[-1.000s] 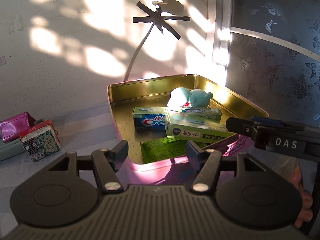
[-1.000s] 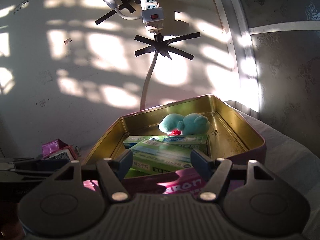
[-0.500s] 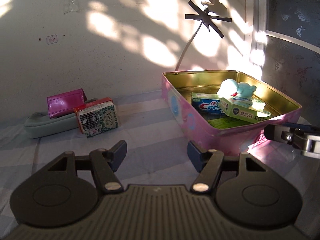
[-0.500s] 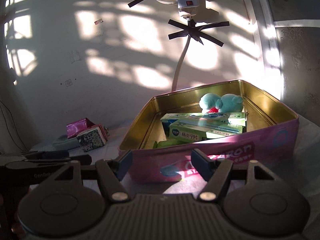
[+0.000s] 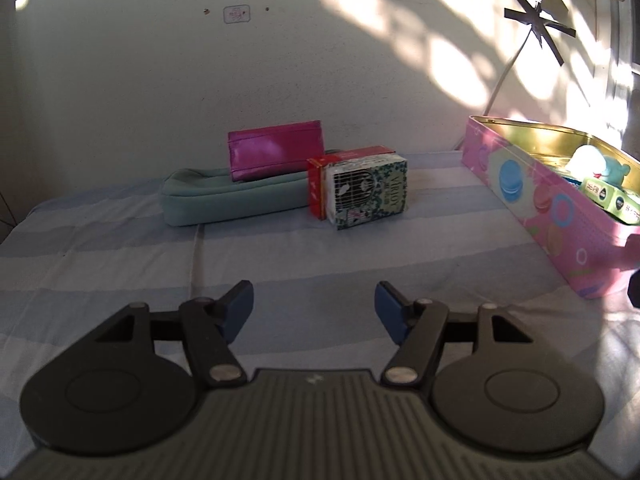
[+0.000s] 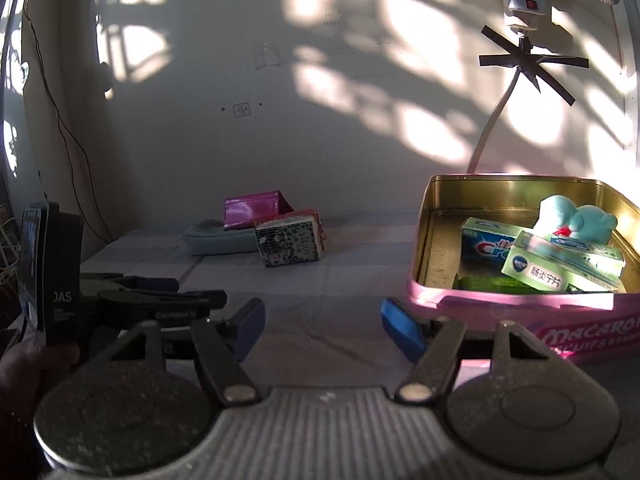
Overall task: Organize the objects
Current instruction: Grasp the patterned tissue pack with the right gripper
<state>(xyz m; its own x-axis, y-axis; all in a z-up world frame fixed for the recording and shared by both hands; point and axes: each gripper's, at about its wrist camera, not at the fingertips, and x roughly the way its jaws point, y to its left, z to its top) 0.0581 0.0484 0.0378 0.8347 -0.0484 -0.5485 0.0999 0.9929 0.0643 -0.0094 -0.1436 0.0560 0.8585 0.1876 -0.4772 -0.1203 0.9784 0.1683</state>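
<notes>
A pink tin [image 5: 560, 216] [image 6: 520, 304] with a gold inside stands on the right. It holds a teal plush toy [image 6: 572, 220], toothpaste boxes [image 6: 492, 244] and a green box [image 6: 560, 268]. By the wall lie a teal pouch [image 5: 224, 196] [image 6: 218, 242], a magenta wallet [image 5: 276, 150] [image 6: 252, 210] on it, and a patterned box [image 5: 366, 188] [image 6: 288, 246] with a red box [image 5: 316, 190] behind. My left gripper [image 5: 314, 304] is open and empty, facing the patterned box. My right gripper [image 6: 322, 318] is open and empty, left of the tin.
A striped cloth [image 5: 320, 248] covers the surface. A wall [image 5: 320, 60] stands close behind the objects, with a taped cable [image 6: 492, 120] and a power strip [image 6: 524, 0]. The left gripper's body [image 6: 120, 308] shows at the left of the right wrist view.
Both grippers have drawn back from the tin and swung left. The left one now faces the pouch, wallet and patterned box. Both stay open and empty.
</notes>
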